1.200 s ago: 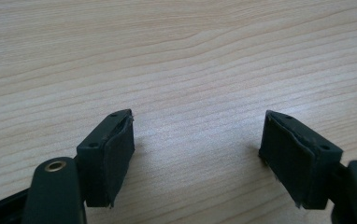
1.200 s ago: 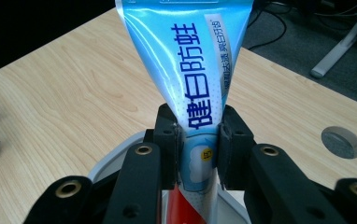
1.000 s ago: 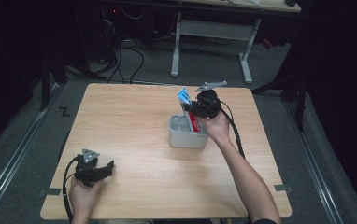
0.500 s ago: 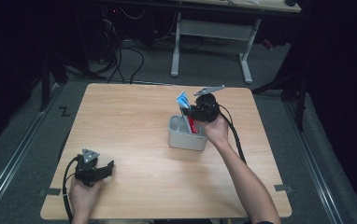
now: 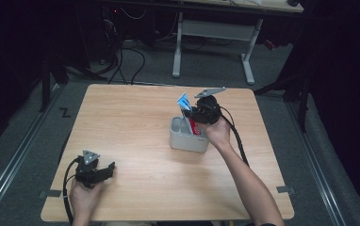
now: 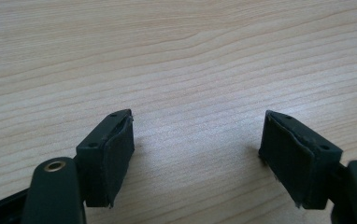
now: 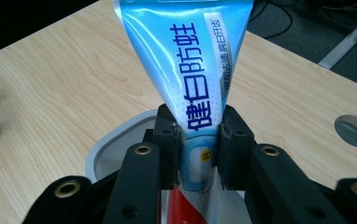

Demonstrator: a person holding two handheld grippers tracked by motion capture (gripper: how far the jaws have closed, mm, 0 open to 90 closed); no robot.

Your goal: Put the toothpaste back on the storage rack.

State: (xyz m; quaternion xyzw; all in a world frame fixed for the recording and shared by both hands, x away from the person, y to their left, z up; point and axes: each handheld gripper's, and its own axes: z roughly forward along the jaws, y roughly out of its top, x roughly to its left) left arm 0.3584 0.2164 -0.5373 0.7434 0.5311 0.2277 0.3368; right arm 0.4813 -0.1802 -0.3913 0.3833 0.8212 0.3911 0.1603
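A blue and white toothpaste tube (image 7: 188, 65) with a red lower end stands upright between the jaws of my right gripper (image 7: 197, 147), which is shut on it. In the high view the right gripper (image 5: 193, 114) holds the tube (image 5: 184, 101) over a grey rectangular cup (image 5: 187, 139) near the table's middle right, the tube's lower end inside the cup. The cup's pale rim (image 7: 111, 140) lies just under the jaws. My left gripper (image 5: 106, 168) rests at the table's front left; its fingers (image 6: 113, 154) stand wide apart over bare wood, open with nothing between them.
The wooden table (image 5: 131, 122) has a round cable hole (image 7: 355, 130) near its edge. Beyond the table stand a white desk frame (image 5: 213, 35) and loose cables (image 5: 126, 56) on the dark floor.
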